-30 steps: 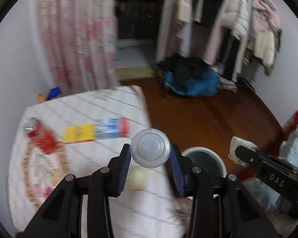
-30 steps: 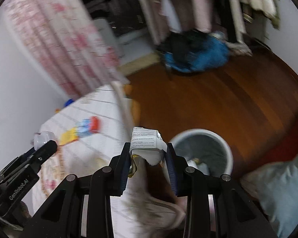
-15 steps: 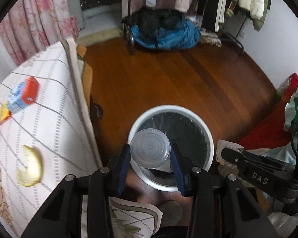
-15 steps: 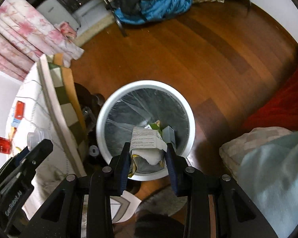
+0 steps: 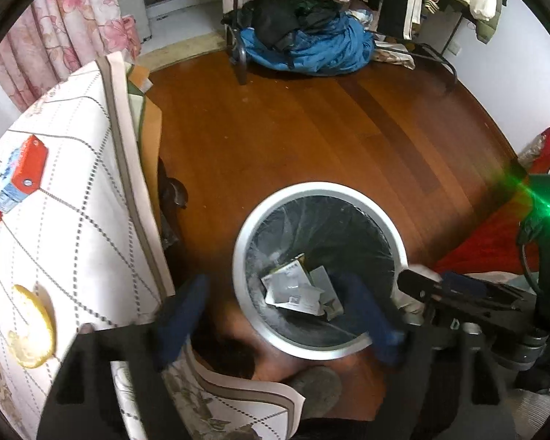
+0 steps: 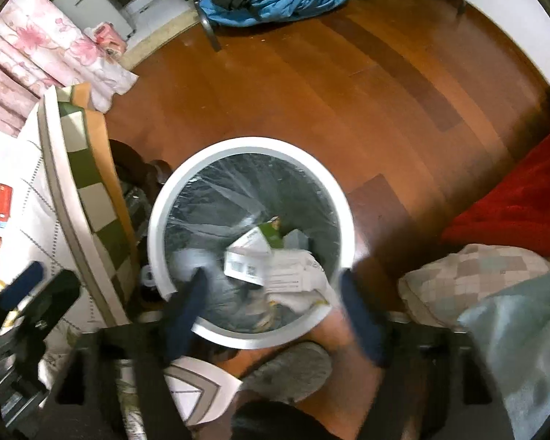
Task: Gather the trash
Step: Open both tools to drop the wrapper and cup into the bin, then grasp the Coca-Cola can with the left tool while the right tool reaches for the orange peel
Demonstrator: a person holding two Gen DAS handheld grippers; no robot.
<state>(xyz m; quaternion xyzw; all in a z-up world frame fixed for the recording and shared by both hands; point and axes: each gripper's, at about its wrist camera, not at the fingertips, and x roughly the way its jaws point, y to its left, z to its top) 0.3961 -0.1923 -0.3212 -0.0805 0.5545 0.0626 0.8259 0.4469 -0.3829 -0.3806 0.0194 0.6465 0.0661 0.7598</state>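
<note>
Left gripper (image 5: 275, 315): spread wide, empty, over the bin's near rim.
Right gripper (image 6: 275, 311): spread wide, empty, same place.
Bin (image 6: 157, 220): directly below both; crumpled paper and cartons (image 6: 275, 264) lie inside.
Left to do: box (image 5: 16, 174) and yellow scrap (image 5: 33, 326) on the table, left of the left gripper.

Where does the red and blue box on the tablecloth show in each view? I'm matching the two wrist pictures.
Left wrist: red and blue box at the far left edge, above the yellow peel.
Right wrist: red and blue box, a sliver at the far left edge.
Shared landmark: white trash bin, centre.
</note>
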